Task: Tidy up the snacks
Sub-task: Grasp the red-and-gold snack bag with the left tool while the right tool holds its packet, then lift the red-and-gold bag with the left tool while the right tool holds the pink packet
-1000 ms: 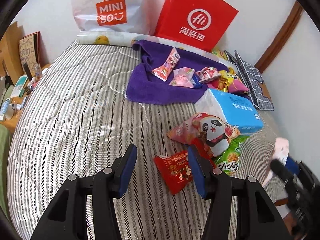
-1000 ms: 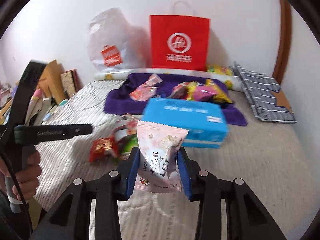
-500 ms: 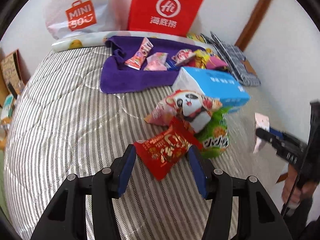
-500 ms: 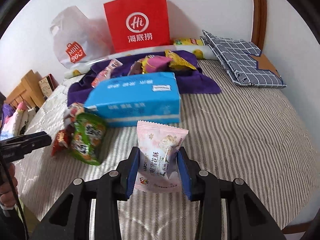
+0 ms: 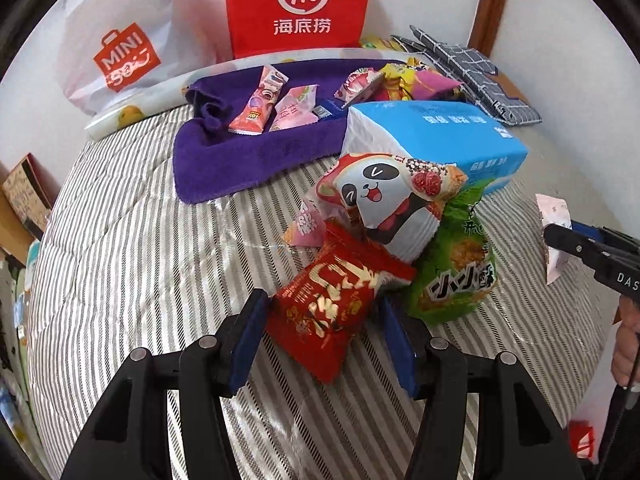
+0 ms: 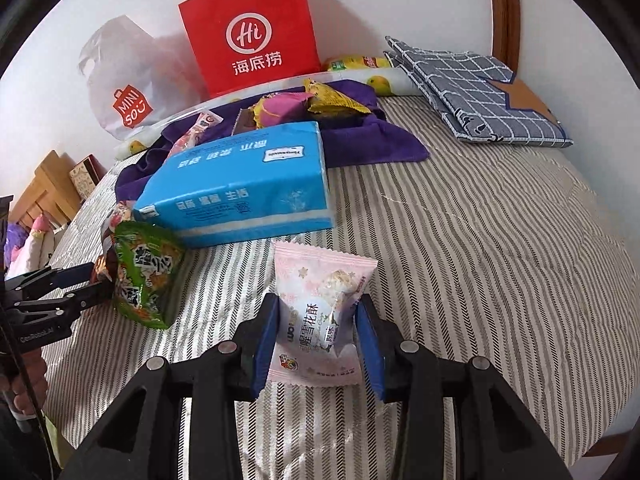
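Observation:
My left gripper (image 5: 326, 334) is open around a red snack packet (image 5: 338, 306) that lies on the striped bed; the pads stand on either side of it, not pressing it. Beside it lie a panda packet (image 5: 390, 200) and a green packet (image 5: 456, 272). My right gripper (image 6: 318, 340) is shut on a pale pink snack packet (image 6: 320, 316) and holds it above the bed; it also shows at the right edge of the left wrist view (image 5: 554, 232). Several small snacks (image 5: 280, 106) lie on a purple towel (image 5: 248, 152) at the back.
A blue tissue pack (image 6: 240, 192) lies between the packets and the towel. A red paper bag (image 6: 250, 28) and a white plastic bag (image 5: 120, 36) lean on the wall. A folded checked cloth (image 6: 480, 92) lies at the back right. Clutter sits off the bed's left side.
My left gripper has moved forward, so the red packet now lies between its open pads. My right gripper has kept hold of the pink packet and swung a little right.

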The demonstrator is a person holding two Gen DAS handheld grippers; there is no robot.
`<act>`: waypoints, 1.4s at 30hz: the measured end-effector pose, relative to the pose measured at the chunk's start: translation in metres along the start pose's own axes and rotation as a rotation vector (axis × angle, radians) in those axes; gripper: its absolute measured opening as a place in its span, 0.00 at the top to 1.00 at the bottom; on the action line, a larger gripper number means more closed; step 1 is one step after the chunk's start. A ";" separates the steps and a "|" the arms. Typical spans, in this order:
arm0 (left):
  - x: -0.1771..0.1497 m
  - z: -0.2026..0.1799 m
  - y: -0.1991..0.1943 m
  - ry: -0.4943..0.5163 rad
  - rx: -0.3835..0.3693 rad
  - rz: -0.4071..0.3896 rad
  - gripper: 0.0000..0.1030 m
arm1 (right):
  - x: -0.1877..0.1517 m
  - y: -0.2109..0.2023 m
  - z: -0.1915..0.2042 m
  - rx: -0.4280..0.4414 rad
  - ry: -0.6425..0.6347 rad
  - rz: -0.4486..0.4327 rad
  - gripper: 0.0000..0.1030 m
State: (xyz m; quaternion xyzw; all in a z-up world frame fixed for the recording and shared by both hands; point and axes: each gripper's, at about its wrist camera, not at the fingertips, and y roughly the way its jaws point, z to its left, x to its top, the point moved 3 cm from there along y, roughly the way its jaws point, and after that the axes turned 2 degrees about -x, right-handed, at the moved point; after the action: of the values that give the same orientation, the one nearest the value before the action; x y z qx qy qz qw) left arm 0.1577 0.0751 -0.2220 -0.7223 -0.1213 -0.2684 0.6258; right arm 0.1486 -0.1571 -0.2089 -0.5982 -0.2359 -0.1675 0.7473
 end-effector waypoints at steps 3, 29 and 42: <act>0.001 0.001 0.003 -0.010 0.011 -0.008 0.47 | 0.002 0.010 0.004 0.024 -0.036 0.024 0.62; 0.001 0.026 -0.009 -0.176 -0.013 -0.056 0.57 | 0.001 0.018 0.016 -0.056 -0.139 0.008 0.64; 0.002 0.020 -0.034 -0.199 -0.065 -0.087 0.57 | 0.019 -0.017 0.023 -0.018 -0.102 -0.054 0.64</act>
State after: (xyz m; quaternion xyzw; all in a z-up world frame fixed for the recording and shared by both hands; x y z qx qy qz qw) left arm 0.1466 0.1004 -0.1938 -0.7593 -0.2050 -0.2260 0.5747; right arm 0.1516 -0.1376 -0.1808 -0.6060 -0.2883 -0.1591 0.7240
